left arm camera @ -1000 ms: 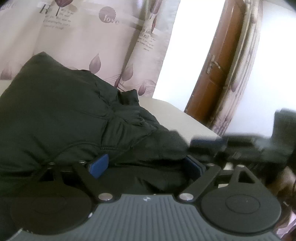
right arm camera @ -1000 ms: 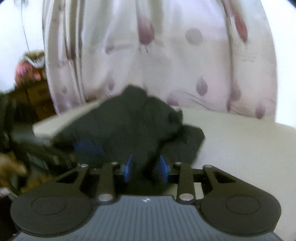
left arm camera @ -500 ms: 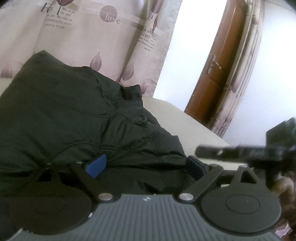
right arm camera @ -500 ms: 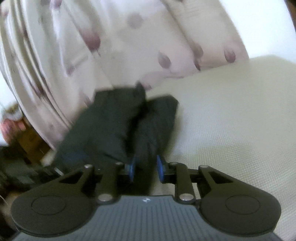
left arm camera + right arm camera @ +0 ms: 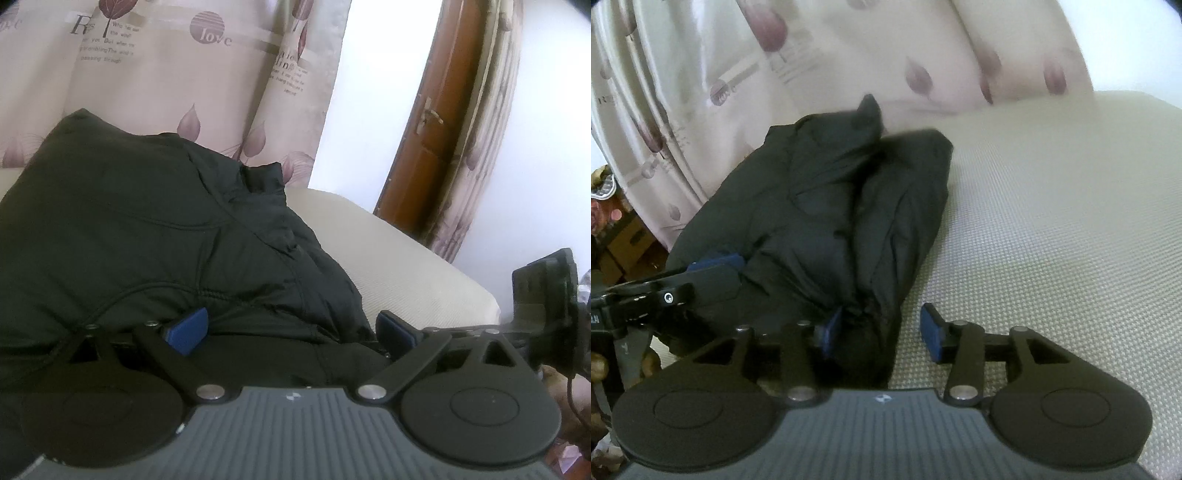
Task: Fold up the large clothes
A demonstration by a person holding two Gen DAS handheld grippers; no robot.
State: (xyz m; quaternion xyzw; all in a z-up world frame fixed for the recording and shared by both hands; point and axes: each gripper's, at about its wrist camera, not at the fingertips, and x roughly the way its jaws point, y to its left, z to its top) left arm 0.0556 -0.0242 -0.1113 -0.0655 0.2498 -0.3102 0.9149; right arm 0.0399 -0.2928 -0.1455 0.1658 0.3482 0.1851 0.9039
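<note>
A black padded jacket (image 5: 155,236) lies bunched on the cream mattress (image 5: 391,258). My left gripper (image 5: 291,330) is open, its blue pads spread wide over the jacket's near edge. In the right wrist view the jacket (image 5: 827,206) lies folded lengthwise, its narrow end between my jaws. My right gripper (image 5: 881,330) is open; the fabric touches the left pad only. The left gripper also shows in the right wrist view (image 5: 701,280), resting on the jacket's left side. The right gripper also shows in the left wrist view (image 5: 543,314), at the mattress edge.
A leaf-printed curtain (image 5: 177,81) hangs right behind the jacket. A brown wooden door (image 5: 436,122) stands at the back right. Cardboard boxes and clutter (image 5: 617,236) sit beyond the mattress's left edge. Bare mattress (image 5: 1052,221) stretches to the right of the jacket.
My right gripper was shut on the jacket's end and has now opened, letting the fabric go. It swung the fabric over the jacket beforehand. The left gripper stayed open and nearly still.
</note>
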